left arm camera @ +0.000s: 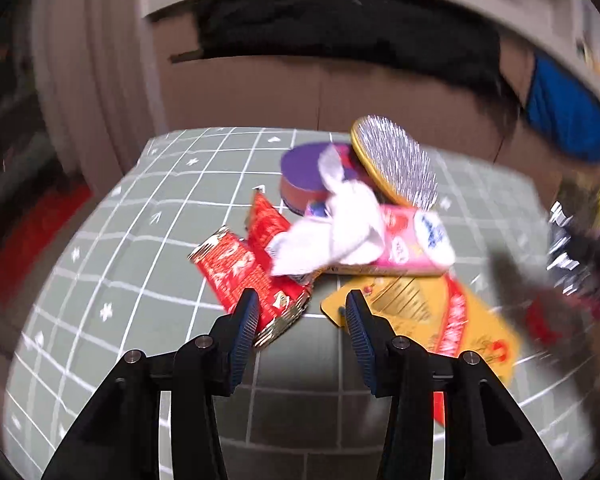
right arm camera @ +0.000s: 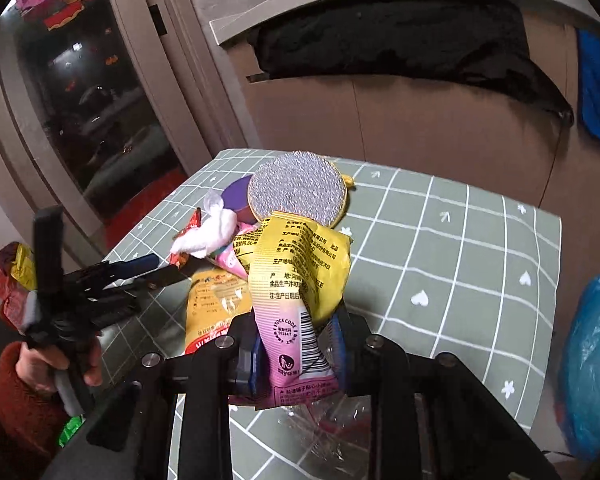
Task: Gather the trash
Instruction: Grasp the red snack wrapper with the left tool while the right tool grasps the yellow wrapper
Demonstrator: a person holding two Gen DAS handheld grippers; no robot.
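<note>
Green gridded tablecloth (left arm camera: 100, 280) holds the trash pile; left gripper (left arm camera: 302, 308) jaws wide, low at the near edge of the red wrapper (left arm camera: 240, 276). Best to push further in, straddle the wrapper and close square. Right gripper (right arm camera: 296, 344) clamps a yellow-pink snack bag (right arm camera: 296, 276), lifted over the yellow packet (right arm camera: 212, 300)

A grey-green tabletop (right arm camera: 440, 240) with a white grid and small white hearts carries a pile of litter near its far left corner: red wrappers (left arm camera: 244, 276), a flat yellow packet (left arm camera: 416, 304), a pink packet (left arm camera: 404, 248), a purple round tin (left arm camera: 304, 168) and crumpled white tissue (left arm camera: 340, 232).
</note>
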